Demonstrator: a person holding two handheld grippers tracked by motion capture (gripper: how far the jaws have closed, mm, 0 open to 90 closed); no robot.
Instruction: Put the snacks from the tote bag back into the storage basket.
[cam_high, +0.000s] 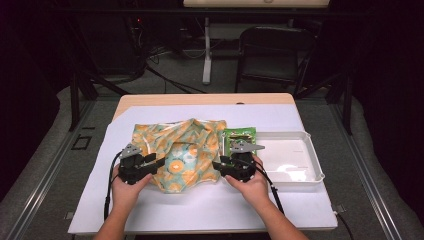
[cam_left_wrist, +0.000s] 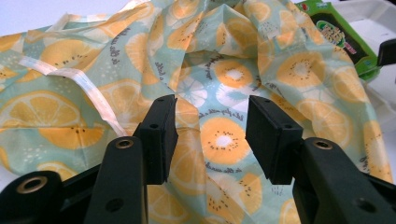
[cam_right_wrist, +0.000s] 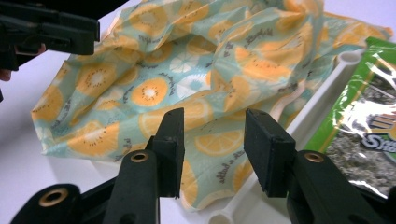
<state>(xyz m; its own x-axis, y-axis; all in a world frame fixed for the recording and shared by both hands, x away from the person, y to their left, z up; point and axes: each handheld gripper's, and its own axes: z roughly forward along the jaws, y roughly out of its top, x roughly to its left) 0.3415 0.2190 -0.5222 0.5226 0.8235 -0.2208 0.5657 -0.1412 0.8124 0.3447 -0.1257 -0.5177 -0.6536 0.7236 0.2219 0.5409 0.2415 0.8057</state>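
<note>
A crumpled teal cloth bag (cam_high: 185, 152) printed with orange fruit slices lies mid-table on the white sheet. My left gripper (cam_high: 156, 162) is at its left edge, jaws open, the fabric (cam_left_wrist: 224, 70) spread just beyond and under them with nothing pinched. My right gripper (cam_high: 221, 163) is at the bag's right edge, also open, over the fabric (cam_right_wrist: 154, 88) and the rim of the white tray (cam_right_wrist: 327, 93). A green snack packet (cam_high: 239, 137) rests on the tray's left end (cam_right_wrist: 369, 126), beside the bag. The left gripper (cam_right_wrist: 46, 32) shows far off in the right gripper view.
The white tray (cam_high: 295, 160) sits right of the bag, its bare floor glossy. A white sheet (cam_high: 210, 210) covers the wooden table (cam_high: 200, 99). Beyond the far edge stand a dark chair (cam_high: 275, 50) and a table leg (cam_high: 206, 50).
</note>
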